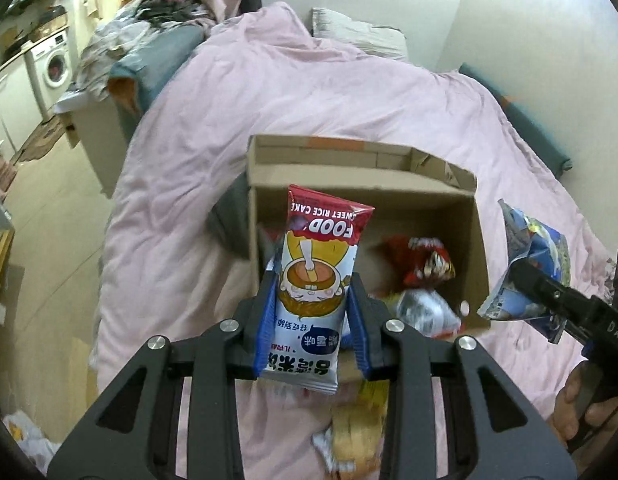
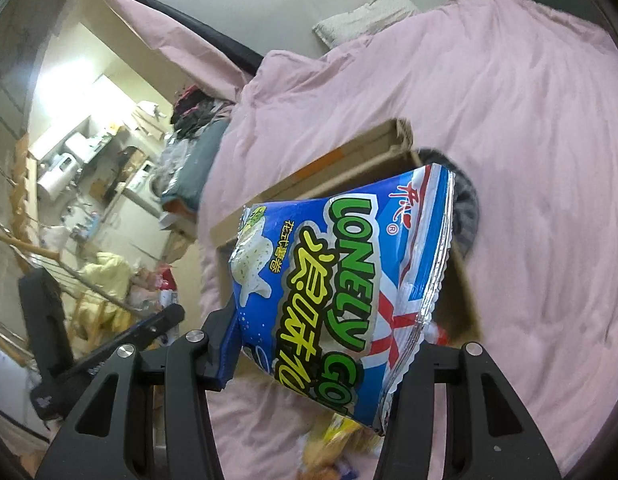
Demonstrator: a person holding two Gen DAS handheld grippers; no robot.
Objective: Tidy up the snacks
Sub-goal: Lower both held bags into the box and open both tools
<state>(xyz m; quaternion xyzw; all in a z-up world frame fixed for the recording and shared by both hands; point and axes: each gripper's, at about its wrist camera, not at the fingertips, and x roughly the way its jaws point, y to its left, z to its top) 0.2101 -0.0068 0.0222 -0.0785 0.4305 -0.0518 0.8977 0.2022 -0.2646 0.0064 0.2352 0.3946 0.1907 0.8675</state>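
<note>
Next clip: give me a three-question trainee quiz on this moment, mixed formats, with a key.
1. True or false: the left gripper is shut on the rice cake packet.
2. The right gripper holds: A) a red bag B) the blue chip bag C) nothing.
3. Fill in: the cardboard box sits on a pink ____.

Key: 1 true; 2 B; 3 duvet. The red bag lies inside the box.
</note>
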